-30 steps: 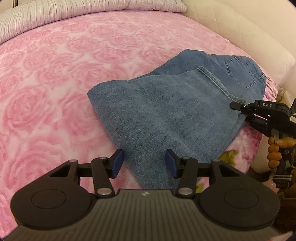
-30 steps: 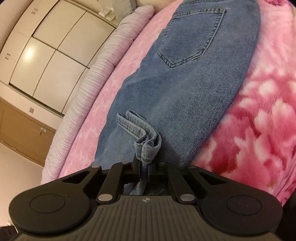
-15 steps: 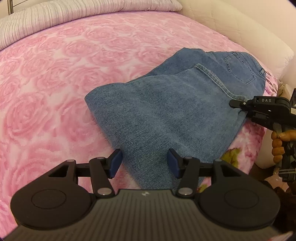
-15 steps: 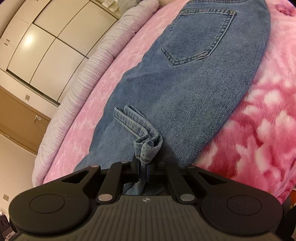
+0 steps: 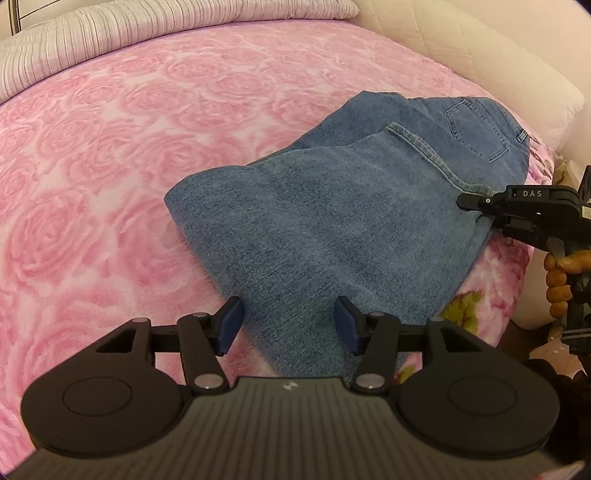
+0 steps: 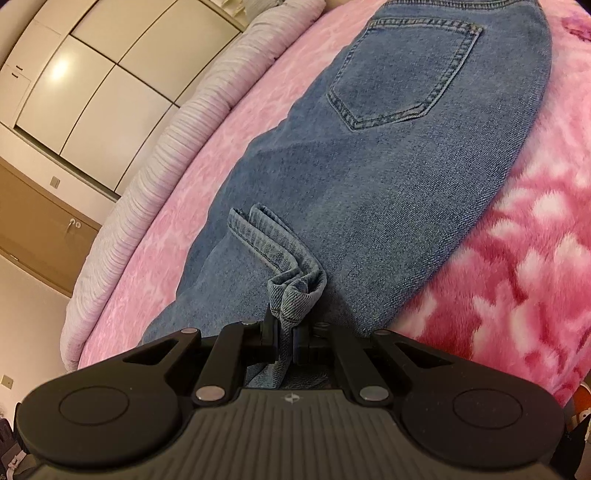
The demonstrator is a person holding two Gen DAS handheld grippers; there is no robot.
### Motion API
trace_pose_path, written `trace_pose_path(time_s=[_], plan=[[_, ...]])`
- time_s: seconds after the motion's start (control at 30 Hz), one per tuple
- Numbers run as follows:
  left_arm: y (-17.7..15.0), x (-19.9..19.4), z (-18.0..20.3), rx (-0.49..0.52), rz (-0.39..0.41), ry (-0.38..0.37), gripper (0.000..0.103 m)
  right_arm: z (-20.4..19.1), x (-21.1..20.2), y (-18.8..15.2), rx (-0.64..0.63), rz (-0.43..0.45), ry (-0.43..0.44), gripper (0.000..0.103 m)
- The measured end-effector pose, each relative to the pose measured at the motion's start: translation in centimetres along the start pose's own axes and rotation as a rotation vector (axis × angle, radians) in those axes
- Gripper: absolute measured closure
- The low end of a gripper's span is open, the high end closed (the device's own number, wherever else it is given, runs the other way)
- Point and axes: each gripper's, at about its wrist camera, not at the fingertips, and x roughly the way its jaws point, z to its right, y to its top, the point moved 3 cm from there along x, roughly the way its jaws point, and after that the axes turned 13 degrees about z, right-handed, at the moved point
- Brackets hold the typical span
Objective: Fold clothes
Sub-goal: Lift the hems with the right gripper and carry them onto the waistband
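A pair of blue jeans (image 5: 332, 221) lies folded on the pink bed, back pocket (image 6: 402, 70) facing up. My left gripper (image 5: 286, 328) is open just above the near folded edge of the denim; its blue pads (image 5: 229, 325) stand either side of the cloth without pressing on it. My right gripper (image 6: 284, 343) is shut on a bunched leg hem (image 6: 280, 258) of the jeans, held low over the lower layer. In the left wrist view the right gripper (image 5: 465, 201) pinches the jeans' right edge.
A pink rose-patterned blanket (image 5: 92, 166) covers the bed. A striped grey-lilac bolster (image 5: 147, 29) runs along the far side. A padded white cushion (image 5: 480, 62) stands at the far right. A hand (image 5: 561, 273) grips the right tool. Cream wardrobe doors (image 6: 92, 74) lie beyond the bed.
The left jaws stand slightly wider than before. The right gripper has rolled a little, the hem still pinched. The jeans have barely shifted.
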Motion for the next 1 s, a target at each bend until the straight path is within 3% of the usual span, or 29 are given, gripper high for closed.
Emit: trace_pose_path(time_s=[0.63, 0.83, 1.0], plan=[[0.3, 0.1, 0.7, -0.003, -0.001, 0.052, 0.05, -0.3, 0.0, 0.3, -0.01, -0.021, -0.002, 0.102], [2.3, -0.3, 1.3, -0.001, 0.035, 0.009, 0.051, -3.9, -2.8, 3.3, -0.168, 0.122, 0.109, 0.1], [5.9, 1.0, 3.5, 0.07, 0.064, -0.084, 0.051, -1.2, -4.6, 7.5, -0.18, 0.221, 0.059, 0.1]])
